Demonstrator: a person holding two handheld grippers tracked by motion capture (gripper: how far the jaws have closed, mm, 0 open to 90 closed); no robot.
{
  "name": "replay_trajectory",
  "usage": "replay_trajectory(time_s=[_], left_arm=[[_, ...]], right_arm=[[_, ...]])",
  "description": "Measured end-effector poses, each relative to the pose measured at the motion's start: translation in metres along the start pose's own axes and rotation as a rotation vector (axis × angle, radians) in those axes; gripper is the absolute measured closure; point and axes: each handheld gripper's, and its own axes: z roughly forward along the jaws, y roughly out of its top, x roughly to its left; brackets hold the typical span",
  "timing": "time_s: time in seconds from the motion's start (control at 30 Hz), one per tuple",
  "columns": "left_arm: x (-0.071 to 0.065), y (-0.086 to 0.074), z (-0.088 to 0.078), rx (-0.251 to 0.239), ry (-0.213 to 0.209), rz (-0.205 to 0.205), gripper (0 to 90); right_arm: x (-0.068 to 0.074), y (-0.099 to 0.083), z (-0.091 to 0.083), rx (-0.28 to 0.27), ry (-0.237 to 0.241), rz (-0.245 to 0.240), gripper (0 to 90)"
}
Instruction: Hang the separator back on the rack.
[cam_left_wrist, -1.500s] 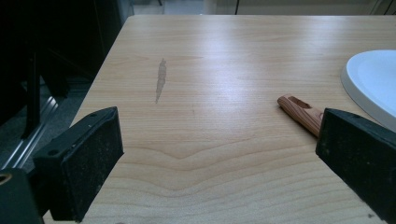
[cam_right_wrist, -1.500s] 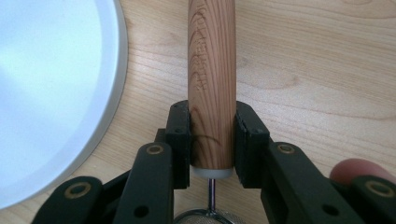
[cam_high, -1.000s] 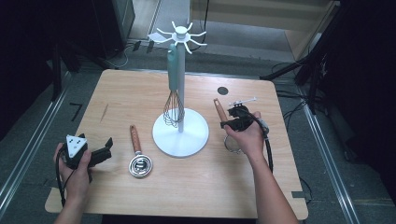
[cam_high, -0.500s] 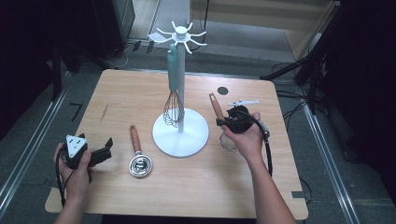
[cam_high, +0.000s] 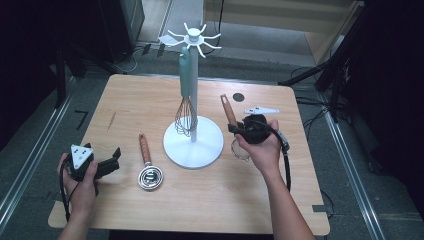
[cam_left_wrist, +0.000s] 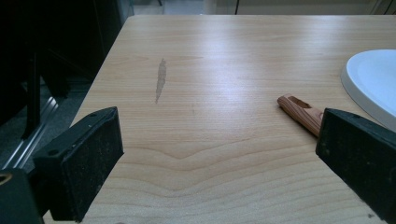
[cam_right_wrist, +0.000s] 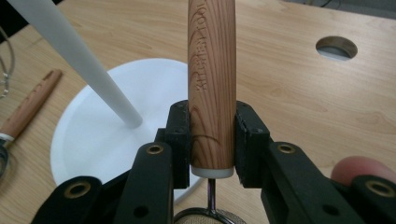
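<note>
Strainer handle (cam_right_wrist: 211, 84) in raised right gripper (cam_right_wrist: 212, 140)

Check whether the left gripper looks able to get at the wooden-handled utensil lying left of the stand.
Probably yes. The left gripper is open and holds nothing, and in its own view the utensil's wooden handle lies just ahead beside one of its fingers, with bare table between.

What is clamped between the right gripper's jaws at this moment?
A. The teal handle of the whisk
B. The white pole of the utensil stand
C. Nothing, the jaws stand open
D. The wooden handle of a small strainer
D: in the right gripper view the right gripper presses its pads on both sides of the wooden handle, with the strainer's mesh rim just below it; the white pole stands apart to the side.
</note>
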Motion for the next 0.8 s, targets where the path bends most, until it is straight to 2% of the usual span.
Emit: replay_trajectory(time_s=[0.8], left_arm=[[0.000, 0.000, 0.000, -0.001, 0.000, 0.001, 1.2]], right_arm=[[0.021, 0.009, -0.024, -0.194, 0.085, -0.071, 72.3]])
